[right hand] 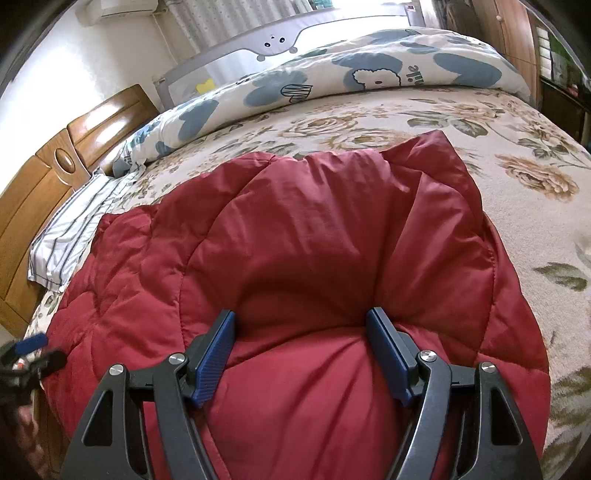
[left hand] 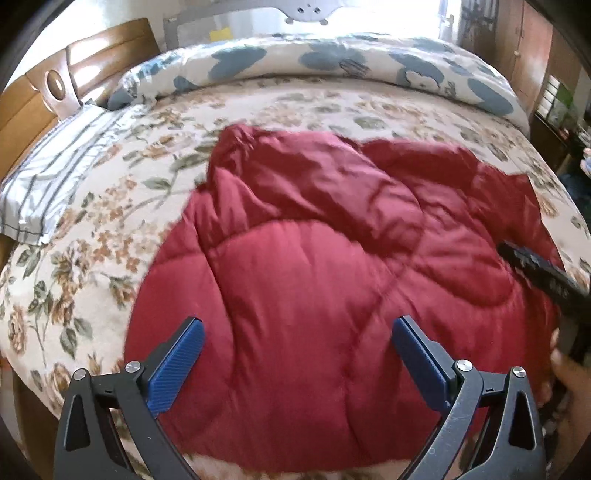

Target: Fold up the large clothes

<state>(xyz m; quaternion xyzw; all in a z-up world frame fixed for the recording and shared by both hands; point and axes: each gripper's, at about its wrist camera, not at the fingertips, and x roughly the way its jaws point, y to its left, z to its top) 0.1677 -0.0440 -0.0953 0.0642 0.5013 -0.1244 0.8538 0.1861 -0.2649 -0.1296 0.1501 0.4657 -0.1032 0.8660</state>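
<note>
On top of the floral bedspread (left hand: 110,206), mid-bed, lies the red quilted jacket (left hand: 314,295), puffy and rumpled, filling most of both views. L gripper (left hand: 295,363) hangs over its near part w/ jaws wide apart, blue pads clear of the fabric, nothing between them but air. R gripper (right hand: 301,350) has its jaws fairly wide too, but a fat bulge of the jacket sits between the pads and both press into it, cloth puckering at each pad. From the L wrist view the R gripper's black body comes in at 3 o'clock, w/ part of a hand (left hand: 570,391) at 4. Around the jacket: striped pillow (left hand: 55,177) at 9 o'clock against the wooden headboard (left hand: 33,99); rolled white-and-blue duvet (right hand: 332,77) along the far edge at 12; grey bed rail (right hand: 273,42) behind it; wooden wardrobe (right hand: 517,29) at 1–2. Bedspread near the jacket carries nothing else.
</note>
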